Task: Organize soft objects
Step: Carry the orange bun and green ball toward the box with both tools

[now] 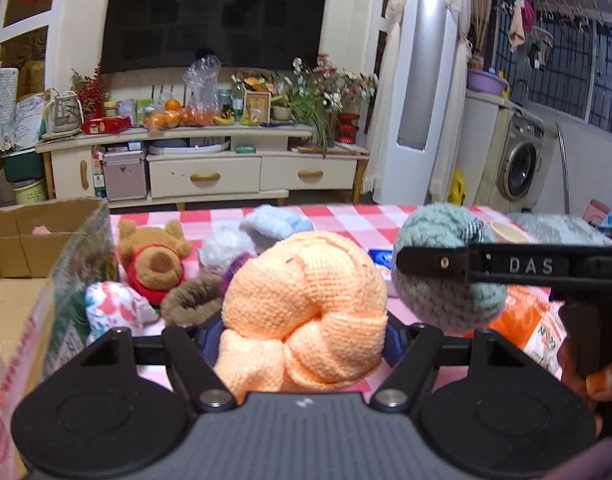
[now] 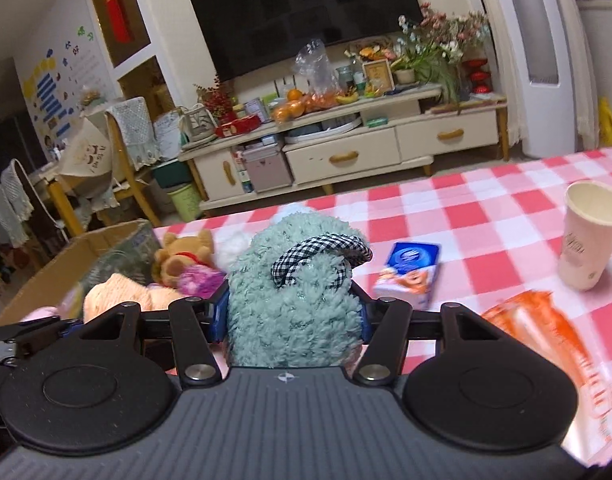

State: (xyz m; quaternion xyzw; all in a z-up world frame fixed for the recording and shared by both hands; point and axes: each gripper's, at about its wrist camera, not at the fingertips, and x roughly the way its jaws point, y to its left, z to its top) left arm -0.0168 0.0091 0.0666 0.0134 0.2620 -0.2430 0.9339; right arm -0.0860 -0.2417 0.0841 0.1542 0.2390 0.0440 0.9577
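1. The peach knitted bundle (image 1: pixel 306 312) is clamped in the left tool (image 1: pixel 303 332), lifted above the tabletop (image 1: pixel 346 220).
2. The teal fluffy toy (image 2: pixel 289 312) is clamped in the right tool (image 2: pixel 291 320).
3. Either could be dropped short of the cardboard box (image 1: pixel 21 248) if soft fabric slips.

Peach knitted bundle (image 1: pixel 306 304), teal fuzzy toy (image 2: pixel 289 304) with gingham bow, red-checked tablecloth (image 2: pixel 486 204)

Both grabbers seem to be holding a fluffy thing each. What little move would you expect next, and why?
Probably the left gripper swings its orange knitted bundle left toward the open cardboard box. The bundle is already clamped and the box stands just beside it. The right gripper holds the teal plush.
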